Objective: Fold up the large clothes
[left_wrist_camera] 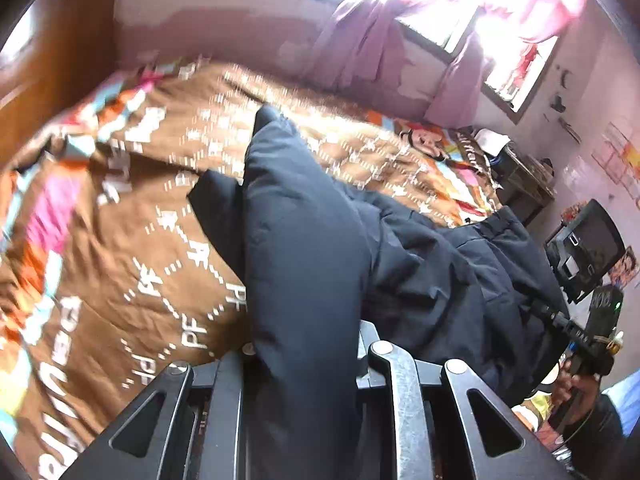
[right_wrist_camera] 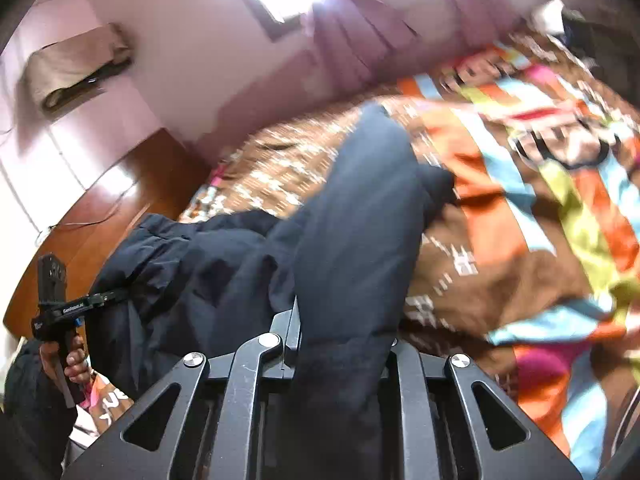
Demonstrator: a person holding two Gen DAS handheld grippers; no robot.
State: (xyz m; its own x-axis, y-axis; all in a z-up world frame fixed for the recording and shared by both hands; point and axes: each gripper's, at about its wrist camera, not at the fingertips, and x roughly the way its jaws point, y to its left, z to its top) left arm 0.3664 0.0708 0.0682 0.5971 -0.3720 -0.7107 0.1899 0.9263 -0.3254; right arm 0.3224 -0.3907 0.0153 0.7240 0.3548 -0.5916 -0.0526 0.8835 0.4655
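Note:
A large dark navy padded jacket (left_wrist_camera: 420, 264) lies bunched on the bed. My left gripper (left_wrist_camera: 304, 344) is shut on a fold of the jacket, which drapes over its fingers and hides them. My right gripper (right_wrist_camera: 340, 344) is shut on another fold of the jacket (right_wrist_camera: 352, 220), which is lifted above the bed. Each gripper shows in the other's view: the right one at the jacket's right edge (left_wrist_camera: 576, 336), the left one at its left edge (right_wrist_camera: 60, 312). A sleeve end (left_wrist_camera: 266, 118) points toward the far wall.
The bed has a brown patterned quilt (left_wrist_camera: 160, 208) with bright coloured stripes (right_wrist_camera: 560, 184). A wooden headboard (right_wrist_camera: 132, 208) is on one side. A window with purple curtains (left_wrist_camera: 372, 44) is behind the bed. A cluttered small table (left_wrist_camera: 520, 176) and a dark chair (left_wrist_camera: 588, 248) stand at the right.

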